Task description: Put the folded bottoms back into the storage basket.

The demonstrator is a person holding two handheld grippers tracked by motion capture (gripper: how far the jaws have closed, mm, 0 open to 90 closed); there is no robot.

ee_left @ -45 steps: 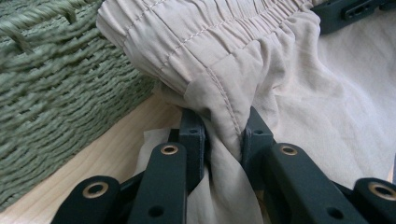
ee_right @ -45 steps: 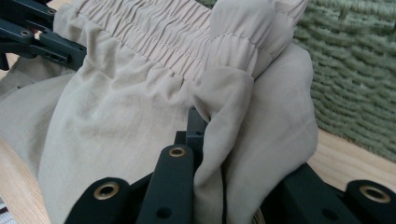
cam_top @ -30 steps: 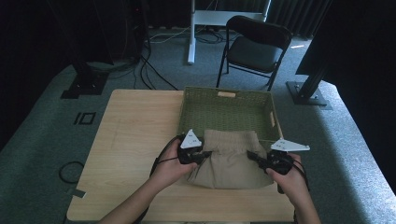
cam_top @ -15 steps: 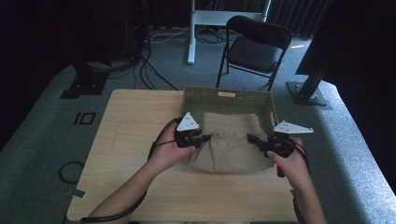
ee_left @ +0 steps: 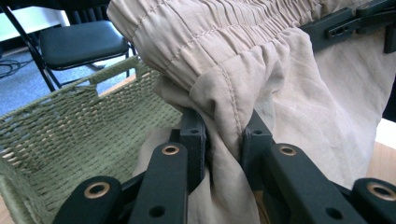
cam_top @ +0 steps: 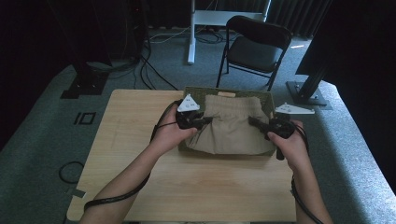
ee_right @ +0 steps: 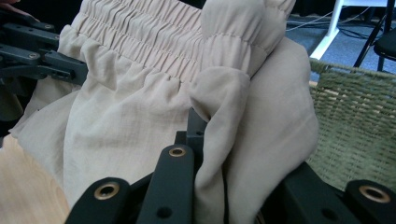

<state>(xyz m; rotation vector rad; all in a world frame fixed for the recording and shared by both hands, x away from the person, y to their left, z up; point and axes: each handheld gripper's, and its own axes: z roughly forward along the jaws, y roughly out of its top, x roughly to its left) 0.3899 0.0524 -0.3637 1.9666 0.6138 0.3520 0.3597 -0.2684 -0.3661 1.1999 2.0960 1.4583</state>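
Now you hold the folded beige linen garment with a gathered elastic waistband [cam_top: 233, 128] over the green woven rectangular basket [cam_top: 267, 98], left gripper [ee_left: 223, 140] and right gripper [ee_right: 208, 135] each clenched on a waistband end; next, lower it level inside, then release.

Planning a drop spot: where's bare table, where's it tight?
Free: the wide strip of table left of the basket, and the near strip between basket and table's front edge, crossed by the forearms. Crowded: the basket, where the beige garment hangs, pinched by left tool and right tool.
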